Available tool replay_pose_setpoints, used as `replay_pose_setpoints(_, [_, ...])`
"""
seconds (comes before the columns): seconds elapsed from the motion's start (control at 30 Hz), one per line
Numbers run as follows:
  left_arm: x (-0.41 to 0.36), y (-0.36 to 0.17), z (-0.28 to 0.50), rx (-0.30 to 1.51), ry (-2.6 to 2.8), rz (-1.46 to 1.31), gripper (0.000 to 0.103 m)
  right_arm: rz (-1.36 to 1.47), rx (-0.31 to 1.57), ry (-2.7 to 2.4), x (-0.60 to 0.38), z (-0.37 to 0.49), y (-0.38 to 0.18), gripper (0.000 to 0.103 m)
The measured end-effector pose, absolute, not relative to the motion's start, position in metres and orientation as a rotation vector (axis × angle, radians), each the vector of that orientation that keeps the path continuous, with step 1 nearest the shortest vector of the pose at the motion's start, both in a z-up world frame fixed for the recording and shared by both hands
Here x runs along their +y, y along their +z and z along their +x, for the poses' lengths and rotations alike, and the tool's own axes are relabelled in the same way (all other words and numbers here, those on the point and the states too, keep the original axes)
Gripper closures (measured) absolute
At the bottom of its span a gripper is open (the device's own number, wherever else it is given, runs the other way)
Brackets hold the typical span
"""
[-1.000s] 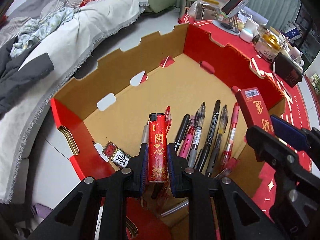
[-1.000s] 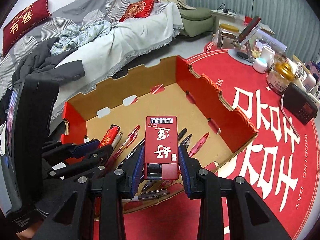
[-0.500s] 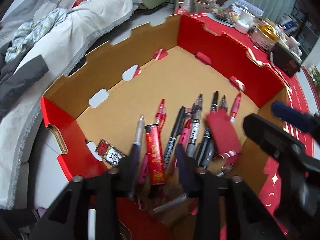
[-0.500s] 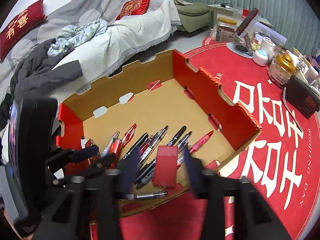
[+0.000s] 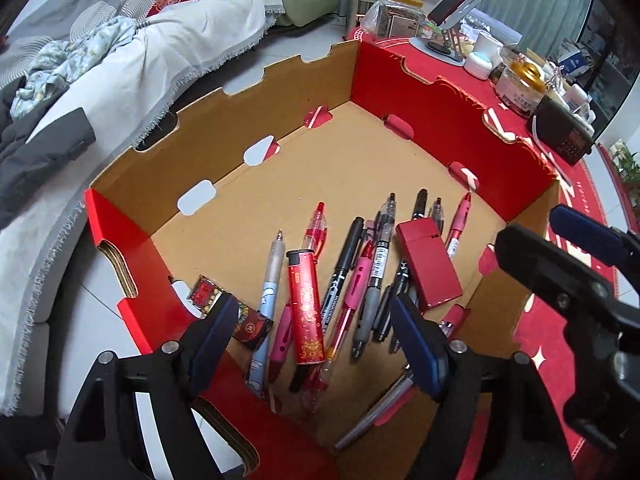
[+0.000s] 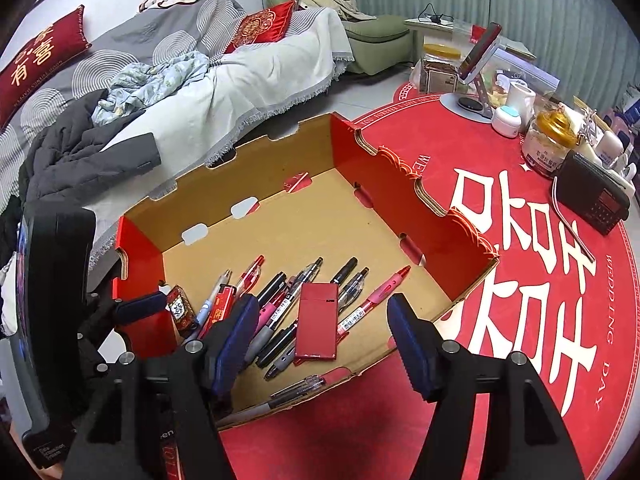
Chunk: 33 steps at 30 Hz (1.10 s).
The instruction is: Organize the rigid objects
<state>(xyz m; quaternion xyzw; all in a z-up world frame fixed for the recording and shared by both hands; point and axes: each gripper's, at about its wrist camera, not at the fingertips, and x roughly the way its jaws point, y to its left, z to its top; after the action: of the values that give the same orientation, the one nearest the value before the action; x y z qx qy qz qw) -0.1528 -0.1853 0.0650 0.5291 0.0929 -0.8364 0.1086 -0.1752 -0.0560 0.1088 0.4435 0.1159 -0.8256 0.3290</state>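
Left gripper (image 5: 314,336): spread wide, holding nothing, hovering over the near left part of the box.
Right gripper (image 6: 322,342): also spread and empty, above the near wall of the box.
Box (image 6: 440,216): open cardboard tray, red outside and brown inside, standing on the red round table mat (image 6: 520,320).
Red lighter (image 5: 305,312): lies flat on the box floor among the pens, just beyond the left fingers.
Red flat case (image 6: 317,326): lies on top of the pens, between the right fingers in that view (not gripped, the pads stand clear of it).
Pens (image 5: 360,276): a loose fan on the near half of the floor; one or two lean against the near wall.
Small patterned packet (image 5: 208,292): at the near left corner.
Progress: judging by this, most small rigid items are already in the box.
Left to do: possibly tidying the pile; jars and a black radio (image 6: 592,196) at the far right stand outside (whether they belong to the task I cannot tell).
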Motion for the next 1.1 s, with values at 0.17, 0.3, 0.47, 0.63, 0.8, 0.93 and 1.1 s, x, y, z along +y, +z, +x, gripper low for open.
replay_pose_setpoints(0.17, [-0.1828,0.0672,-0.1501,0.281,-2.494,1.532,0.014,1.152,0.307,-2.157,-0.0575,-0.1729,0.1096,0.035])
replay_pose_setpoints(0.3, [-0.1814,0.0673,-0.1494,0.275,-2.496,1.532,0.013,1.151,0.307,-2.159,-0.0573,-0.1727,0.1102,0.035])
replay_pose_setpoints(0.47, [-0.1804,0.067,-0.1496,0.275,-2.495,1.529,0.013,1.154,0.307,-2.16,-0.0568,-0.173,0.1094,0.035])
replay_pose_setpoints(0.63, [-0.1811,0.0682,-0.1488,0.306,-2.504,1.519,0.013,1.155,0.308,-2.161,-0.0571,-0.1725,0.1085,0.035])
replay_pose_setpoints(0.8, [-0.1818,0.0693,-0.1469,0.316,-2.508,1.497,0.0,1.157,0.304,-2.162,-0.0562,-0.1728,0.1084,0.035])
replay_pose_setpoints(0.93, [-0.1816,0.0649,-0.1468,0.311,-2.518,1.495,0.001,1.158,0.304,-2.162,-0.0556,-0.1729,0.1079,0.035])
replay_pose_setpoints(1.1, [-0.1819,0.0649,-0.1473,0.322,-2.523,1.501,0.001,1.159,0.306,-2.161,-0.0555,-0.1725,0.1073,0.035])
